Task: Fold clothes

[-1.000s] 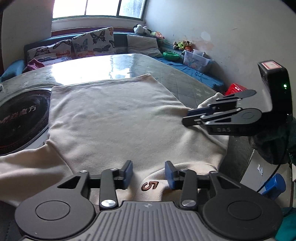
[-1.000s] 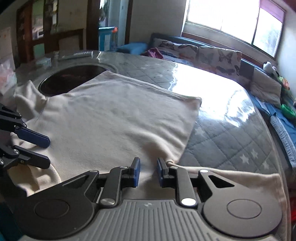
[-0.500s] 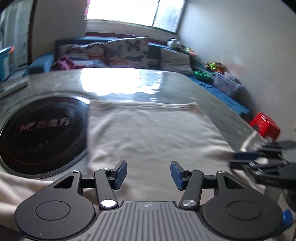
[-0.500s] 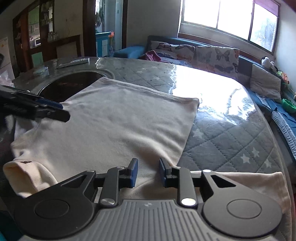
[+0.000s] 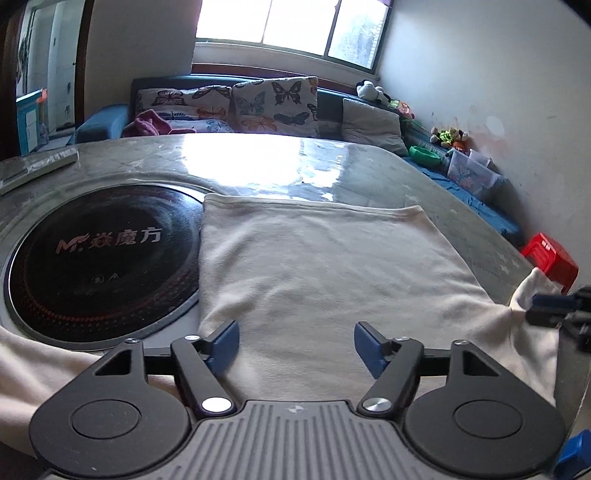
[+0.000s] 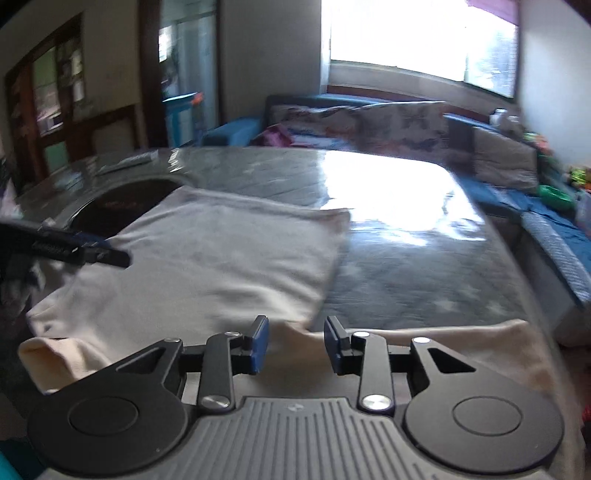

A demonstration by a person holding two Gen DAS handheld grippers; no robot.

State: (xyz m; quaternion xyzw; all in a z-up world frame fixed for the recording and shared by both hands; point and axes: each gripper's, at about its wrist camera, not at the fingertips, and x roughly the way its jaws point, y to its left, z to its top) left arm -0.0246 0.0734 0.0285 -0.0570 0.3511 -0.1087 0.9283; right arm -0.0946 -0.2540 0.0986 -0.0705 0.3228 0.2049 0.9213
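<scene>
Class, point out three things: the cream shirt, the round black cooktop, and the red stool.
cream shirt (image 5: pixel 332 266), left wrist view, middle of its body.
round black cooktop (image 5: pixel 103 258), left wrist view, glass centre.
red stool (image 5: pixel 552 256), left wrist view, top.

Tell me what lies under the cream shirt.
The cream shirt lies on the quilted grey table cover, and its left edge overlaps the black round cooktop. Whatever sits beneath the spread cloth itself is covered and cannot be seen.

Round black induction cooktop (image 5: pixel 99 258) set into glossy table (image 5: pixel 280 162), butterfly cushions (image 5: pixel 275 105) on sofa, red stool (image 5: pixel 550 258), bright window (image 5: pixel 291 26)
</scene>
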